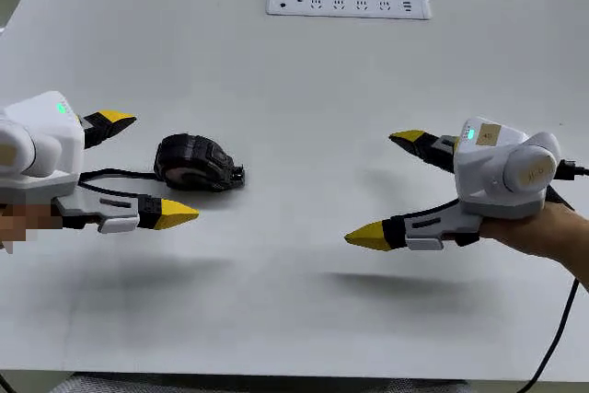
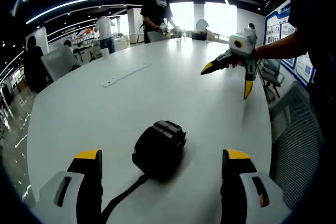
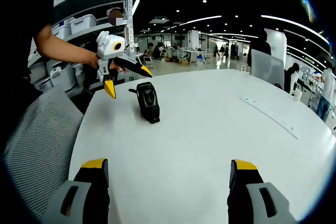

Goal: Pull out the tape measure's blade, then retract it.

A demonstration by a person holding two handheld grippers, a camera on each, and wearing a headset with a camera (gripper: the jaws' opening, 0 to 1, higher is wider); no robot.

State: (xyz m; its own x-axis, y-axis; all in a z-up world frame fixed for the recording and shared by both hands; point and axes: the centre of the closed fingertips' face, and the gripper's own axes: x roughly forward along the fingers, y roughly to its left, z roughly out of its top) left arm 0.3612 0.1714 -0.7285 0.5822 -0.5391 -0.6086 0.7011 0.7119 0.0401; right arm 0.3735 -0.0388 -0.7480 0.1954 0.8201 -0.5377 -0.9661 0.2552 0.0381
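Observation:
A black tape measure [image 1: 195,163] lies on the white table, its blade end toward the right, with a black strap trailing left. In the left gripper view the tape measure [image 2: 160,148] sits just ahead of the jaws. My left gripper [image 1: 144,165] stands open around it, one yellow-tipped jaw behind and one in front, not touching. My right gripper [image 1: 396,187] hangs open over bare table about a hand's width to the right, empty. From the right gripper view the tape measure [image 3: 147,101] lies far ahead, beside the left gripper [image 3: 126,80].
A white power strip [image 1: 349,5] lies flat at the far side of the table [image 1: 294,264]. A black cable [image 1: 557,338] runs from the right gripper off the near edge. Mesh chairs stand at the table's sides; people are in the background.

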